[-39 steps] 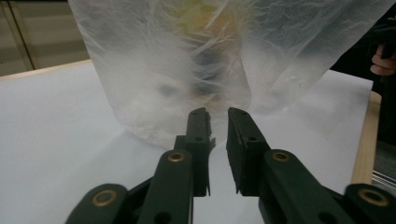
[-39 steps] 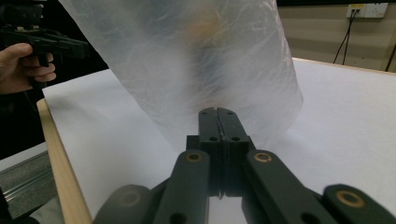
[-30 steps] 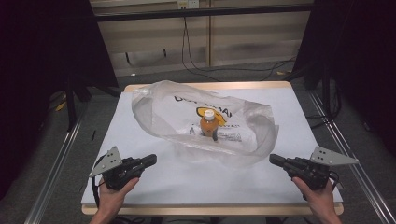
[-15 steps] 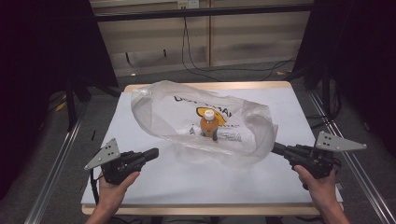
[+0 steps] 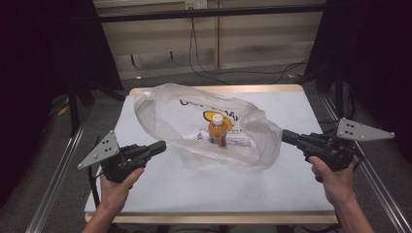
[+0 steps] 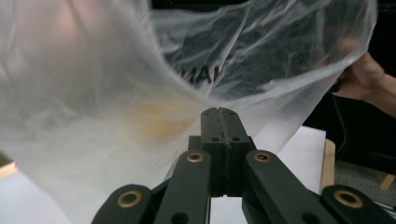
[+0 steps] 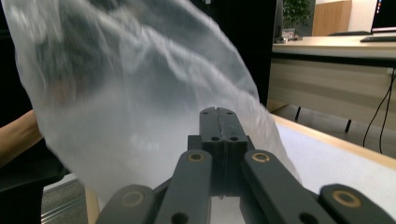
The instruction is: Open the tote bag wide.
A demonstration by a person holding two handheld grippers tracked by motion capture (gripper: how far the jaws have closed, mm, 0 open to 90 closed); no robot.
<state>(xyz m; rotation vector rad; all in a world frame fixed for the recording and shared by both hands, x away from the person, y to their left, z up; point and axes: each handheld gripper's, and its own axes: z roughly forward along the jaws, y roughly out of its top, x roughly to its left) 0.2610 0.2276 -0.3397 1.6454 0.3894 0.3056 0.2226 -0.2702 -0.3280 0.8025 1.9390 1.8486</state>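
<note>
One clear bag (image 5: pixel 204 127), black lettering unreadable, bottle (image 5: pixel 217 131) inside

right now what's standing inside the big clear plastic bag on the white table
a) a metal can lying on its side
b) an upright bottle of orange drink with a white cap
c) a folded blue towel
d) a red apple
b: in the high view, the small bottle of orange drink with a white cap stands upright inside the clear plastic bag, showing through the film near the bag's middle.
</note>
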